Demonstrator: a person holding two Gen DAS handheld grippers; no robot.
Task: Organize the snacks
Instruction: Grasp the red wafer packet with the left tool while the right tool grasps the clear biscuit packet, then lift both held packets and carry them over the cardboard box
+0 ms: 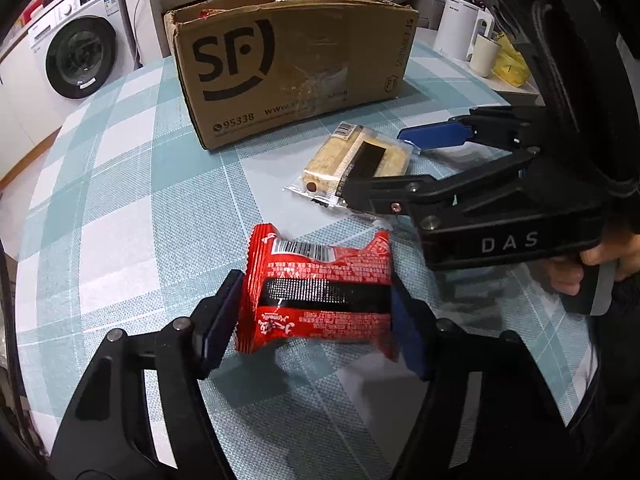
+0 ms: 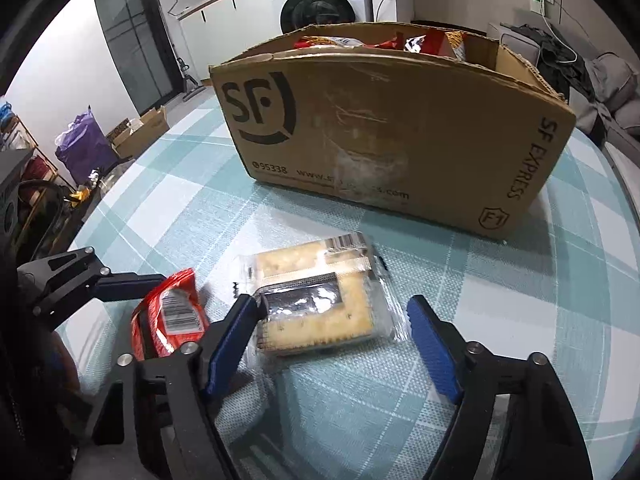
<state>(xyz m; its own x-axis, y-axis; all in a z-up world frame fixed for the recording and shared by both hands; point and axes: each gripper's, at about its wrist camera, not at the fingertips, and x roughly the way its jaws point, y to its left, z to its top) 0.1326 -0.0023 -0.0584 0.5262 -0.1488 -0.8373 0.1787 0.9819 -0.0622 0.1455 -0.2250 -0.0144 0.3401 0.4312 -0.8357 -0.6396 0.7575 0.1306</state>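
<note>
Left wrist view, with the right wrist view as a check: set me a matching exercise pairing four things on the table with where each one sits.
Things:
1. red foil snack packet
2. clear-wrapped cracker packet
3. brown cardboard box
4. white mug

Places:
A. far right, beside a yellow bag
B. between the pads of the right claw
C. behind both packets, snacks inside
D. between the pads of the left claw

Pairs: 1-D, 2-B, 3-C, 4-A
</note>
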